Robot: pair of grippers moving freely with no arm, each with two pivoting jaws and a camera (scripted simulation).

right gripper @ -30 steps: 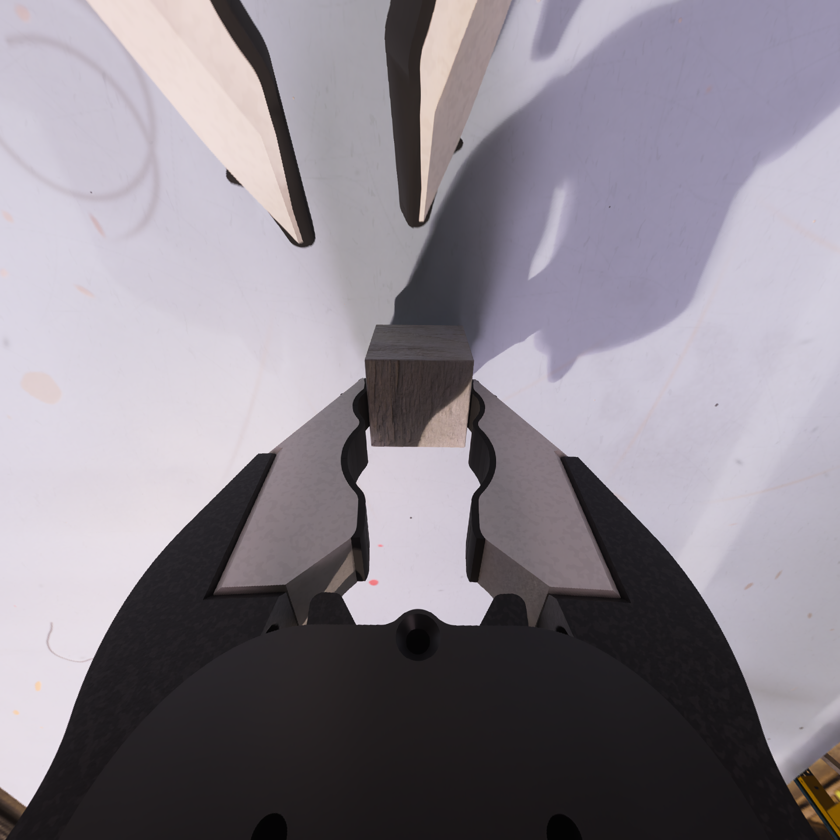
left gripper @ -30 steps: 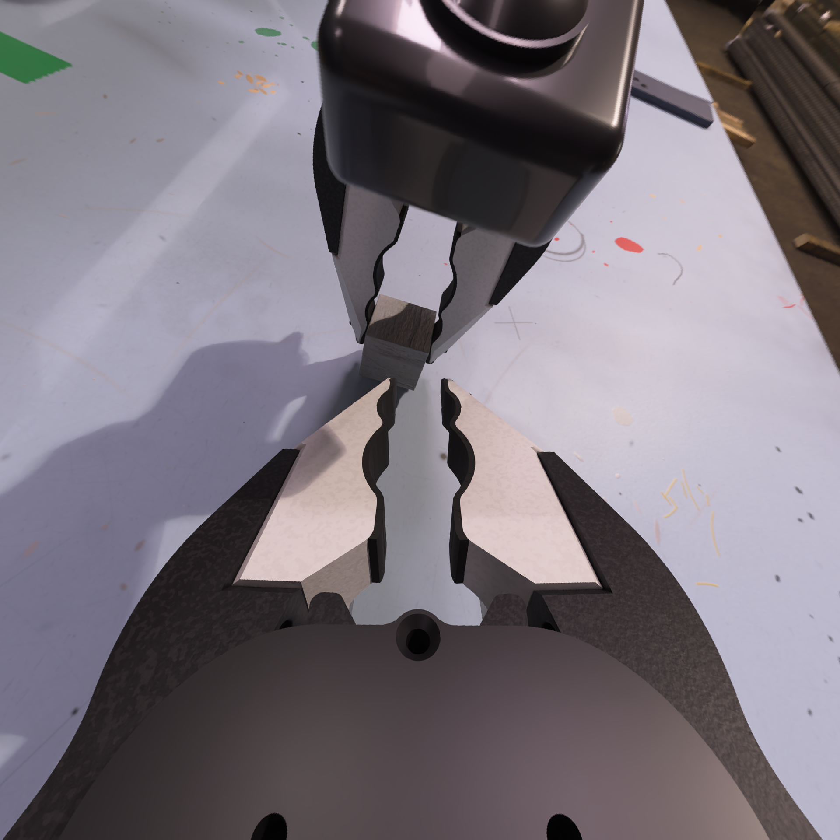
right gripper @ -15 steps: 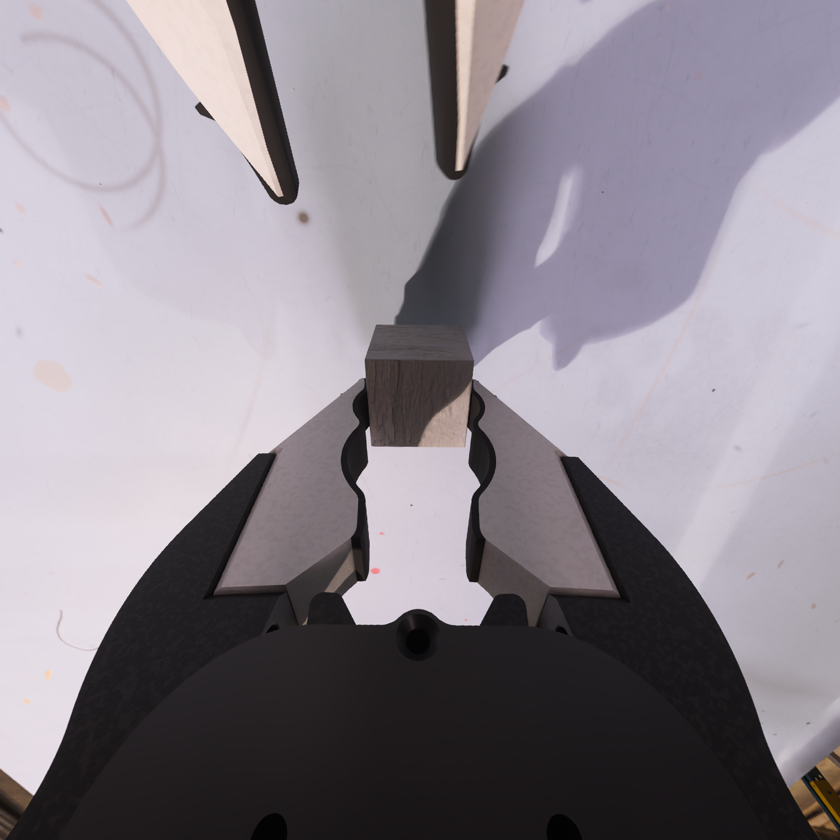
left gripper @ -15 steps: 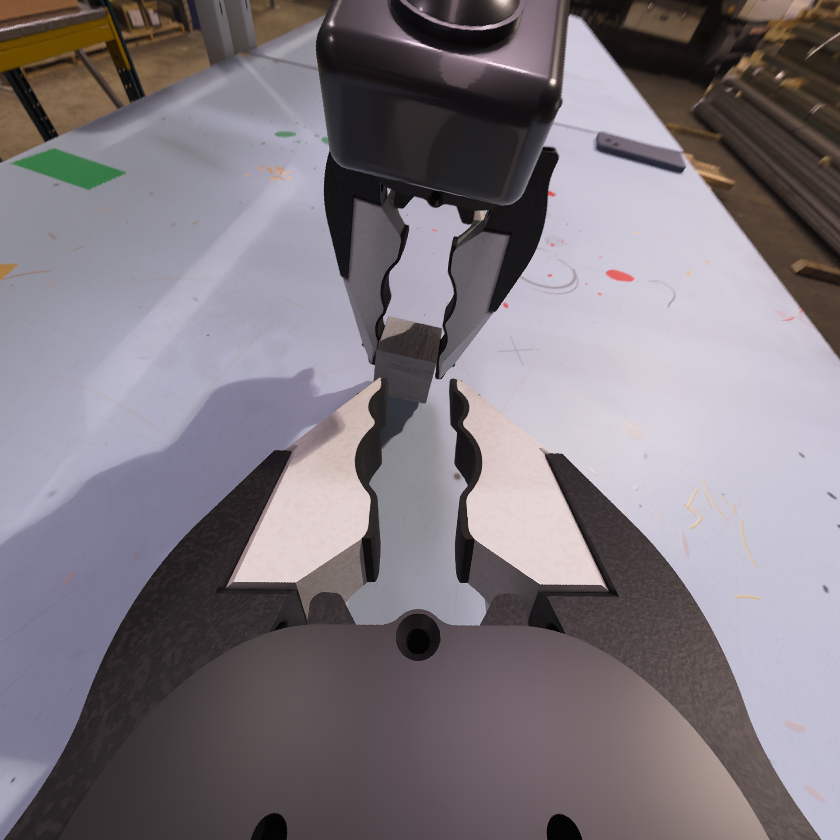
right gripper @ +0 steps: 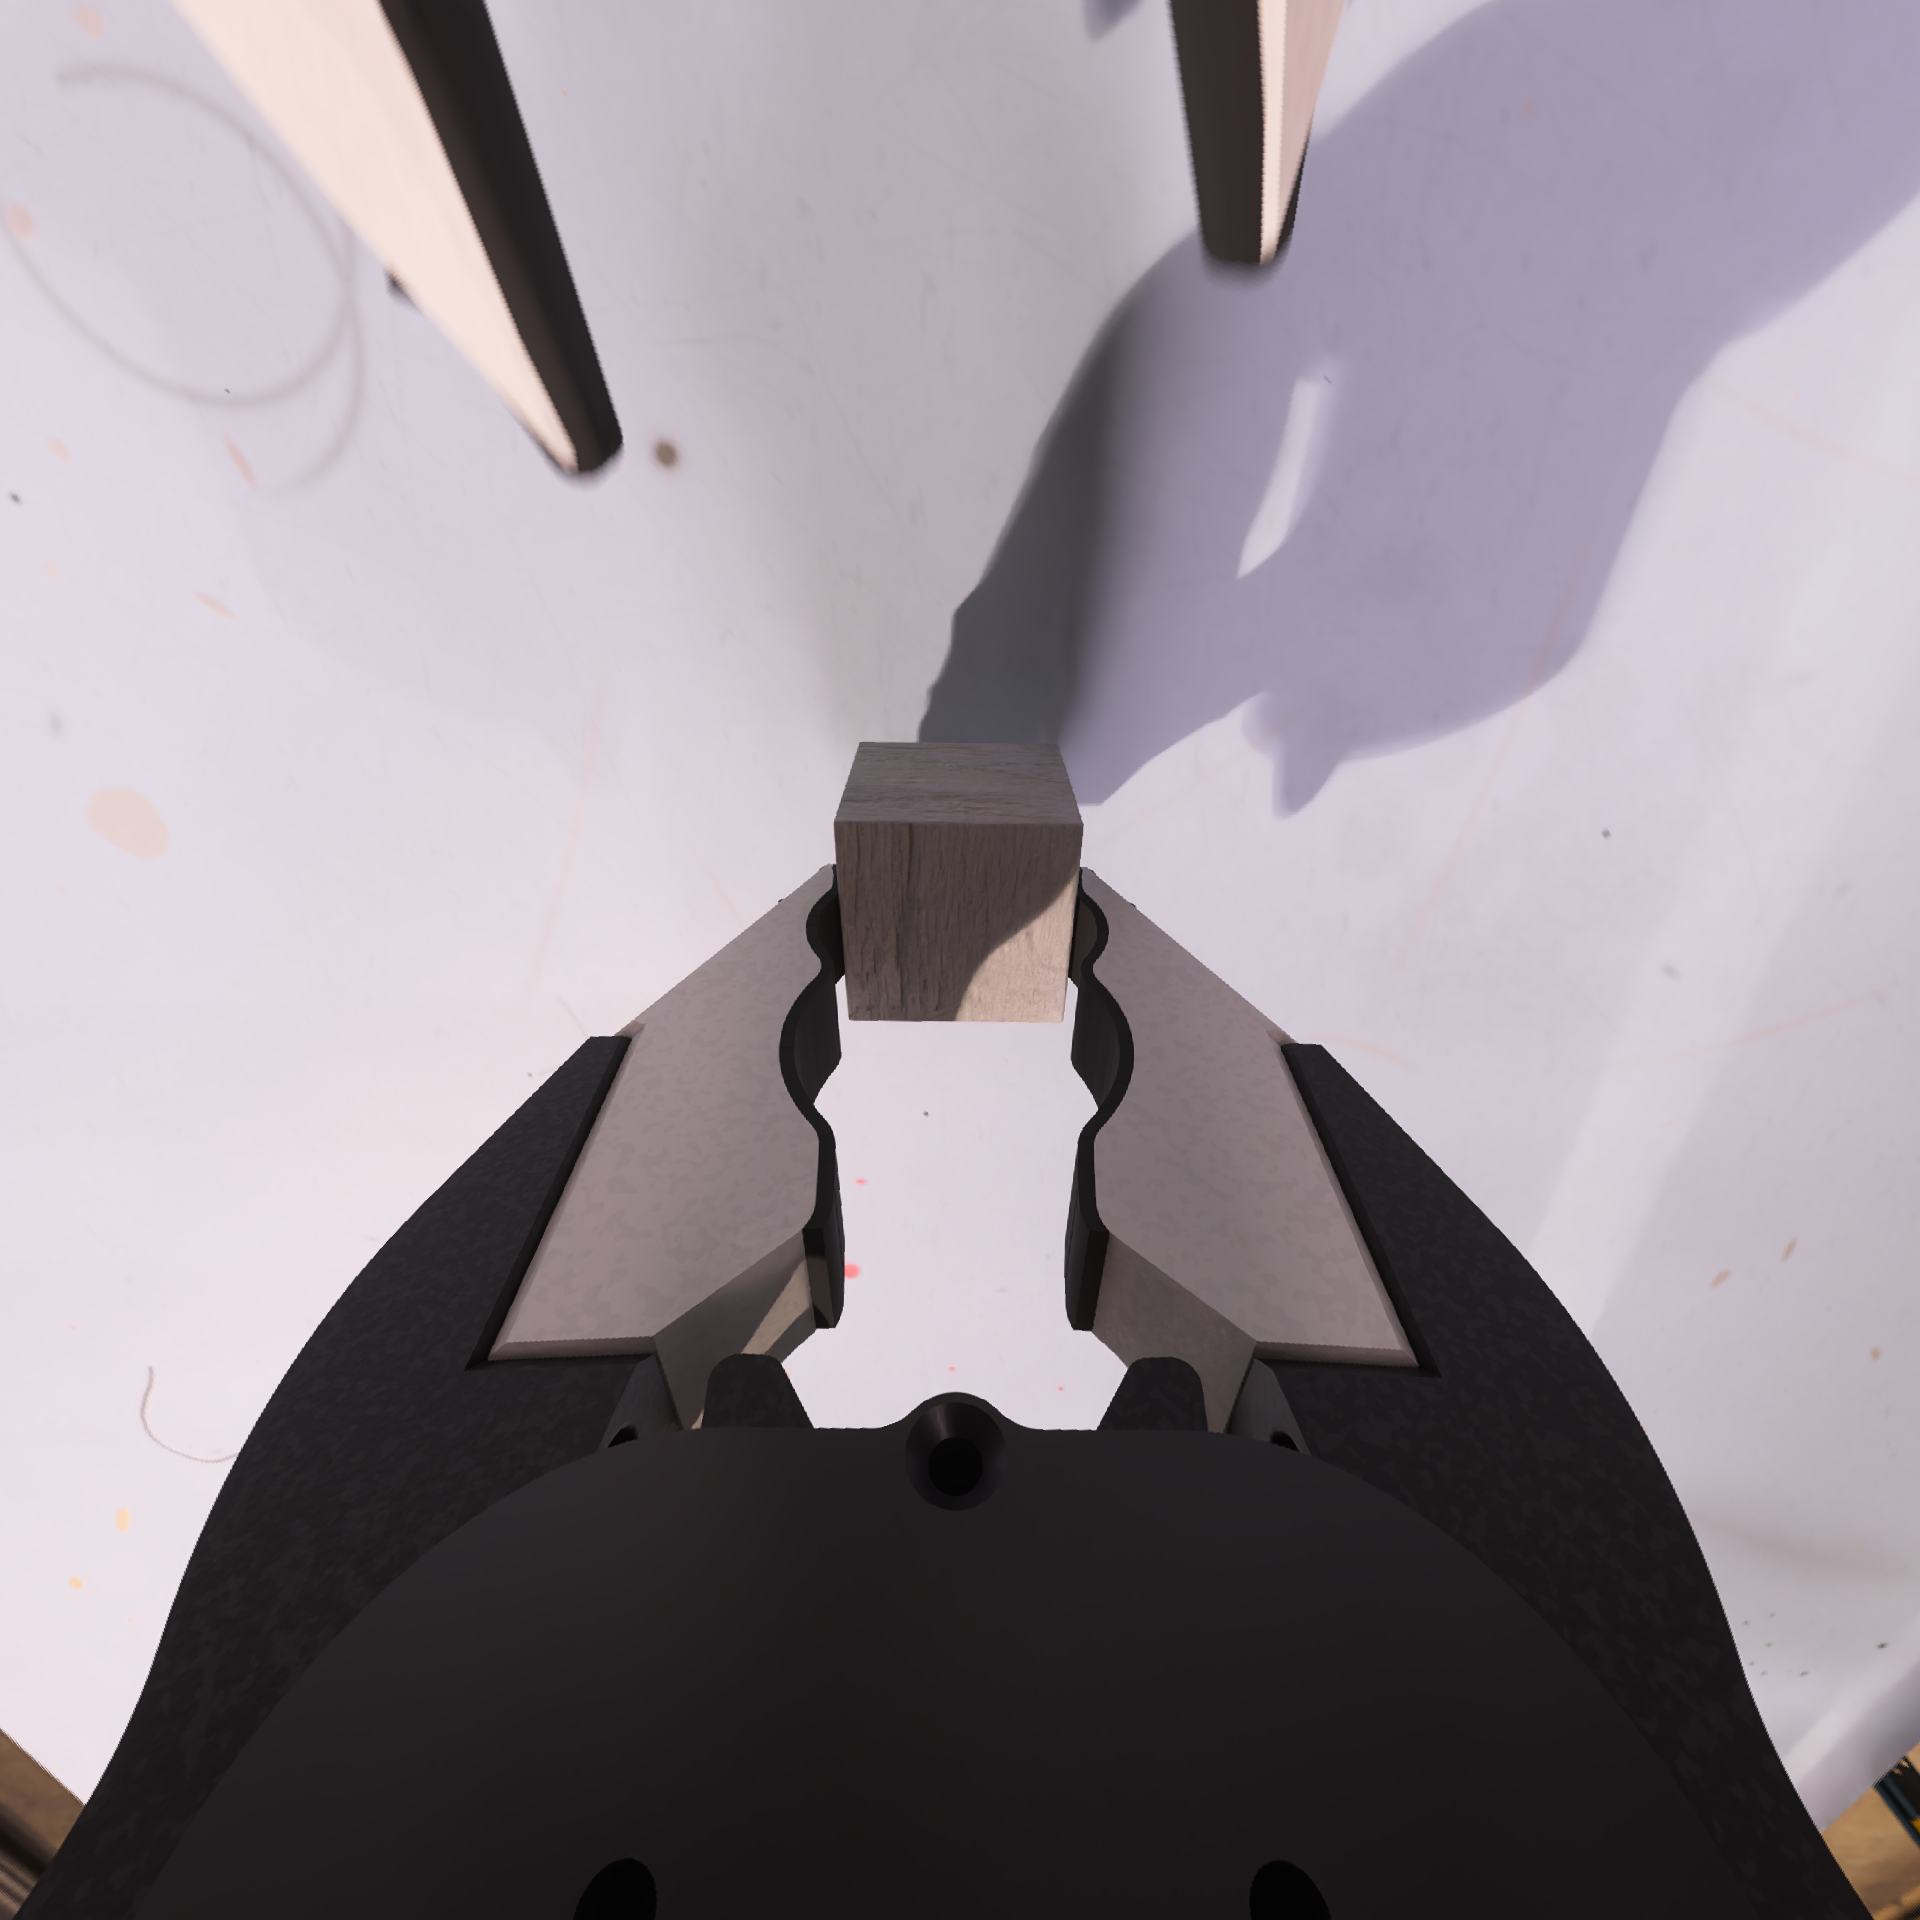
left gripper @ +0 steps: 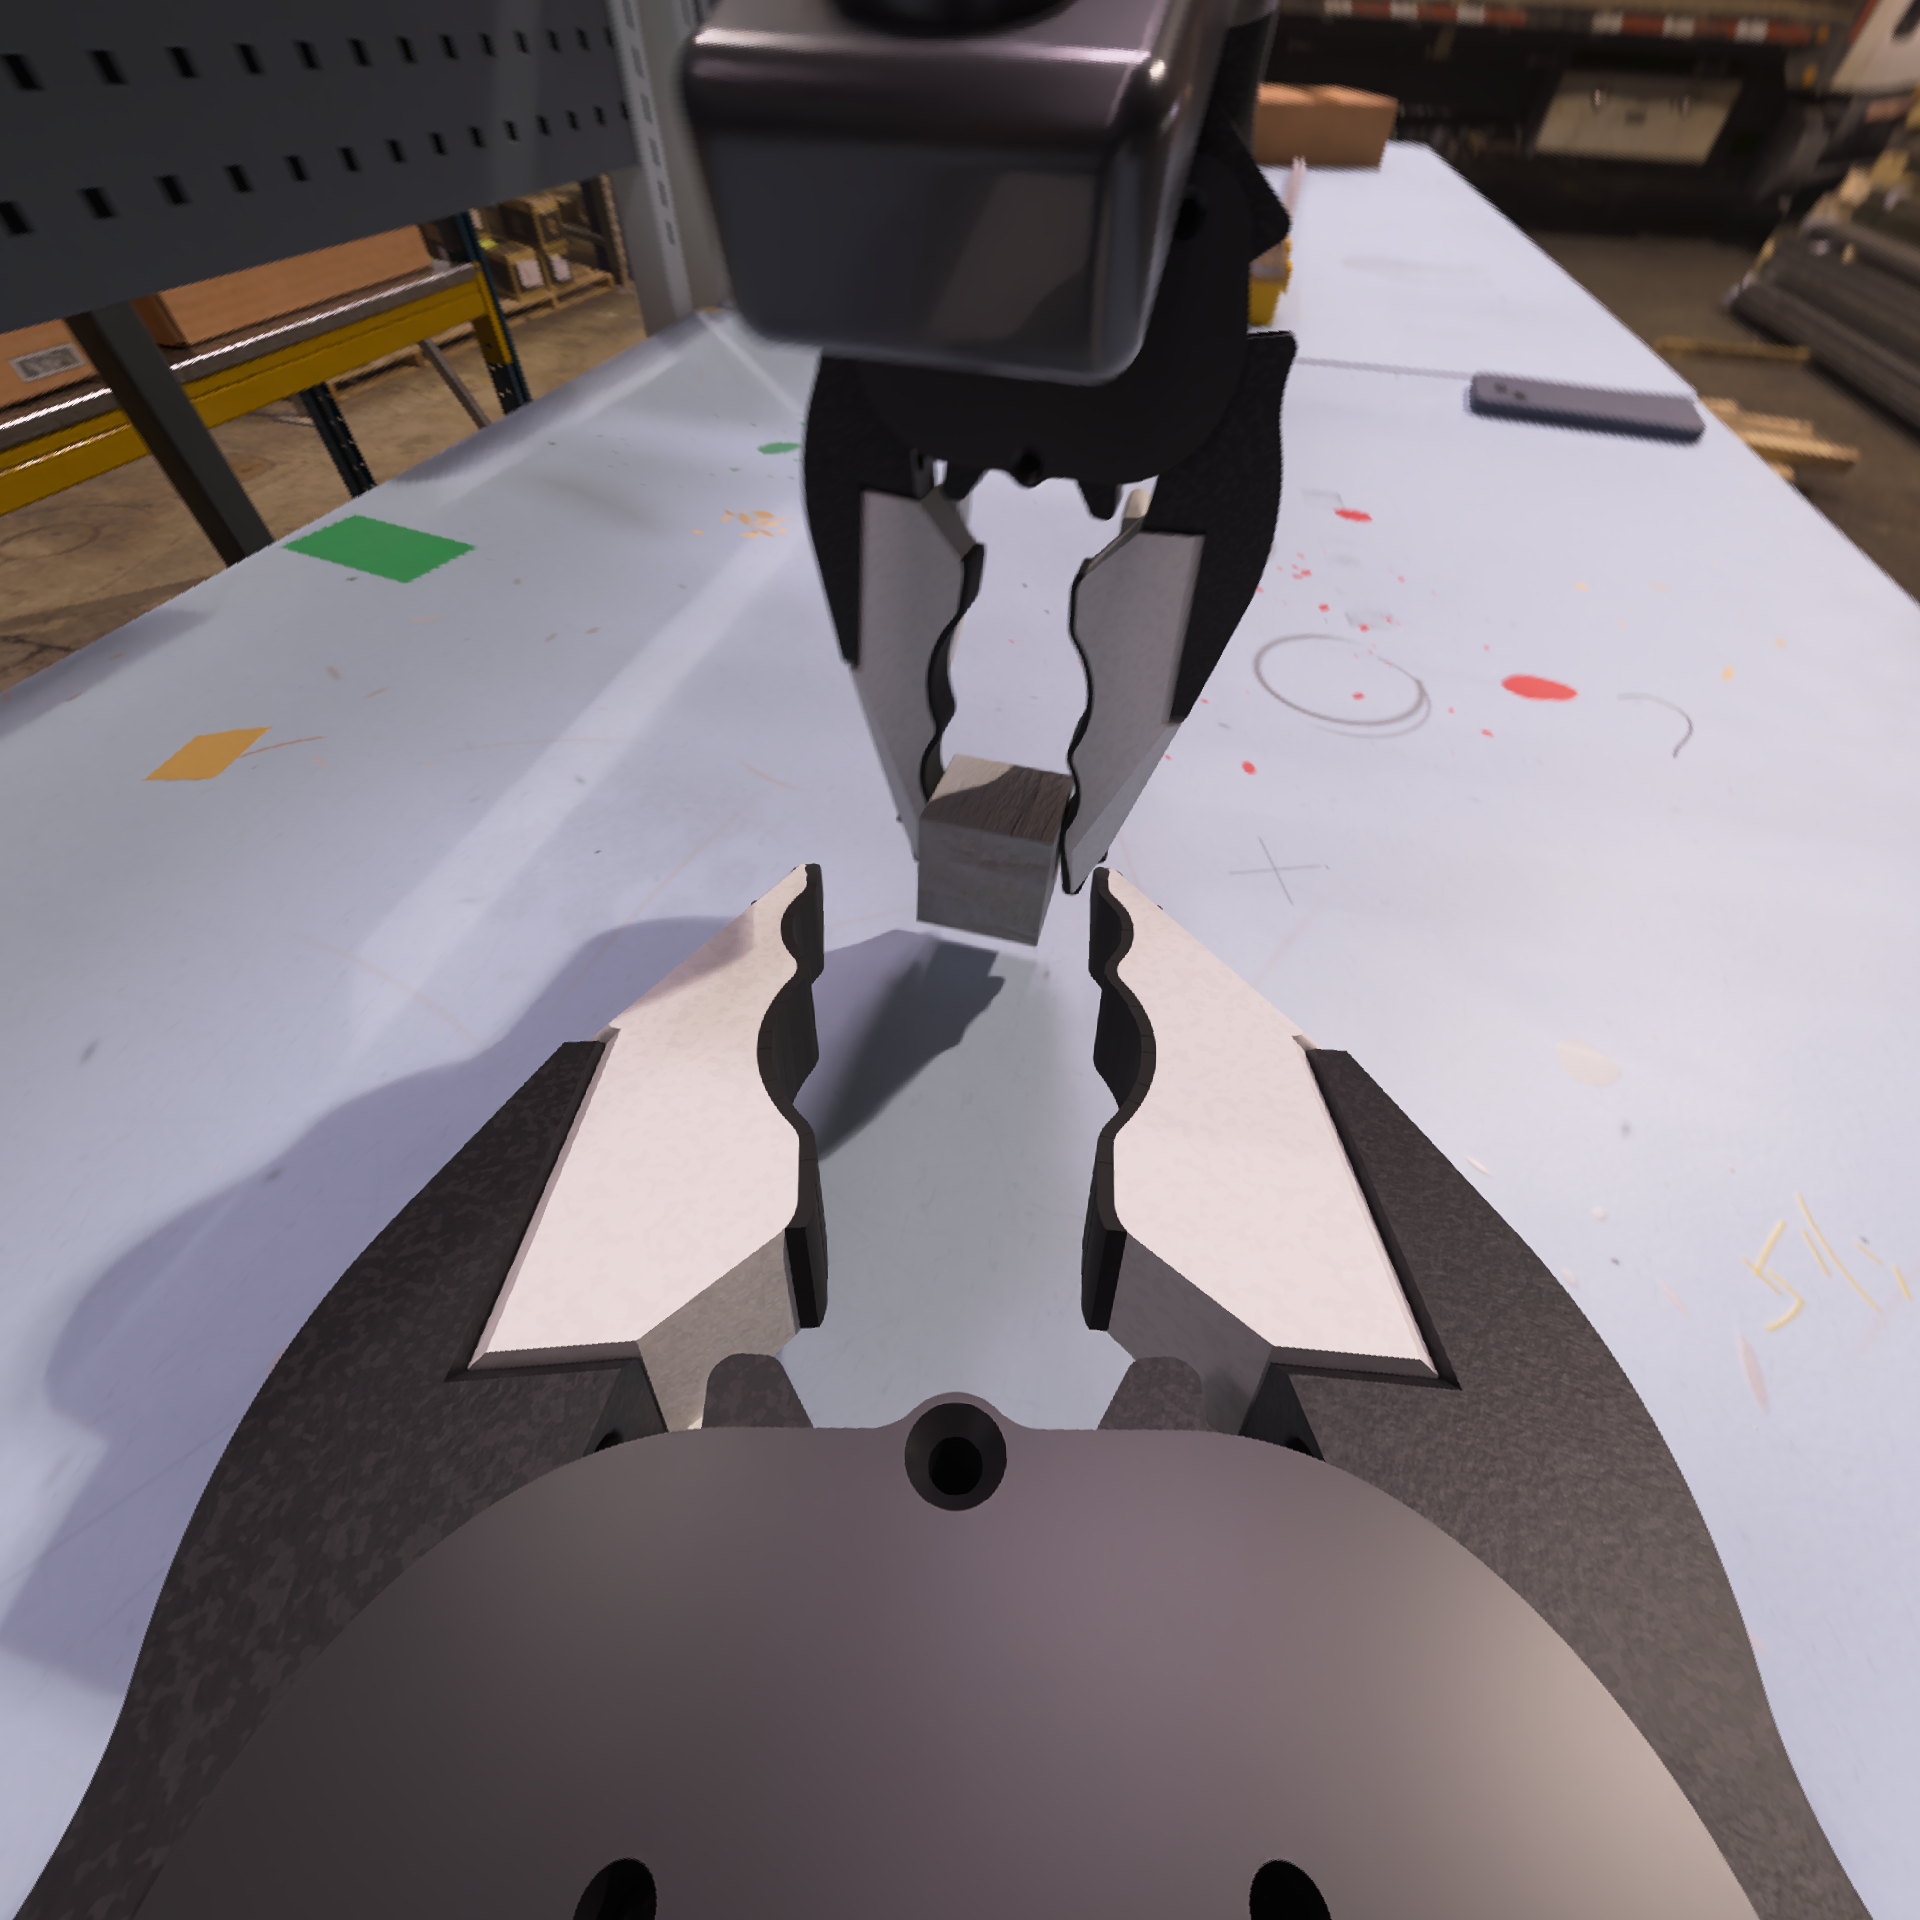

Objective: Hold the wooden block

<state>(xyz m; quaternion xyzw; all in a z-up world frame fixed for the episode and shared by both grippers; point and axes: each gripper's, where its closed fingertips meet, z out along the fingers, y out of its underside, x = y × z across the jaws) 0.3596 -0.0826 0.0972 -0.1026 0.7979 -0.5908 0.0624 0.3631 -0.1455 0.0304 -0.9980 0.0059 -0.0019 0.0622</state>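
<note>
A small wooden block (right gripper: 956, 883) is clamped between the tips of my right gripper (right gripper: 958, 883), which points down and holds it above the pale blue table (right gripper: 312, 935). In the left wrist view the block (left gripper: 987, 862) hangs in the right gripper (left gripper: 992, 831) just beyond my left gripper (left gripper: 951, 883). My left gripper is open and empty, its tips apart from the block. Its two fingers (right gripper: 520, 343) show at the top of the right wrist view.
A dark phone (left gripper: 1584, 407) lies at the far right of the table (left gripper: 416, 935). A green patch (left gripper: 379, 548), an orange patch (left gripper: 208, 753) and red paint spots (left gripper: 1538, 687) mark the surface. Grey shelving (left gripper: 312, 135) stands at the back left.
My right gripper has lifted the block higher off the table. My left gripper has opened wider, tilted up and drawn back a little from the block.
</note>
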